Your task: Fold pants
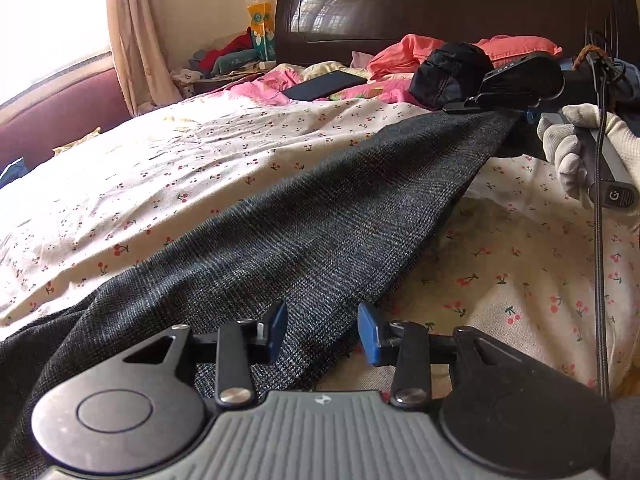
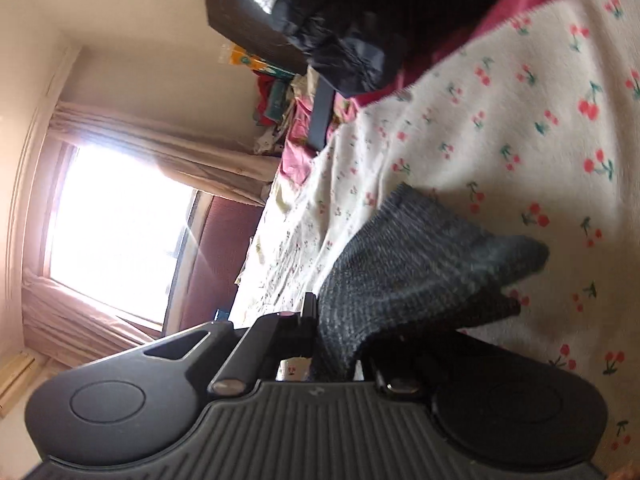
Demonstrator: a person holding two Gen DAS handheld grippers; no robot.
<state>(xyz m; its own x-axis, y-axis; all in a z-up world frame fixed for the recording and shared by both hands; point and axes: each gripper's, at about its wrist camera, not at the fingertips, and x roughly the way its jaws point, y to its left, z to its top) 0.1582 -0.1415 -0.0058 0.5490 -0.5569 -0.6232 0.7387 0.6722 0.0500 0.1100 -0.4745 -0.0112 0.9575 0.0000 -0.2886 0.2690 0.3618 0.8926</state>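
Across the cherry-print bedsheet (image 1: 168,168) the dark grey knit pants (image 1: 320,216) run as one long strip, from a bunched end right under the left gripper (image 1: 323,330) up to the far end, where the right gripper (image 2: 340,320) has the fabric pinched and lifted a bit off the bed. In the right wrist view you can see the cloth clamped between its fingers, with the loose end flopping past them. The left one is a different story: its blue fingers (image 1: 370,332) are spread apart with pants fabric lying between them, not clamped on anything. So my worry is pretty simple. If the gloved right hand (image 1: 576,152) pulls or swings its end over while the left isn't gripping, the whole strip probably just drags and the near end bunches up worse, so you get a crooked fold. The right pinch also looks like it's near the cloth's end, so it might slip out under a hard tug. Also that black jacket-ish bundle (image 1: 448,76) and the dark tablet thing (image 1: 324,86) sit near the headboard (image 1: 440,4), close enough that a wide swing could snag them.
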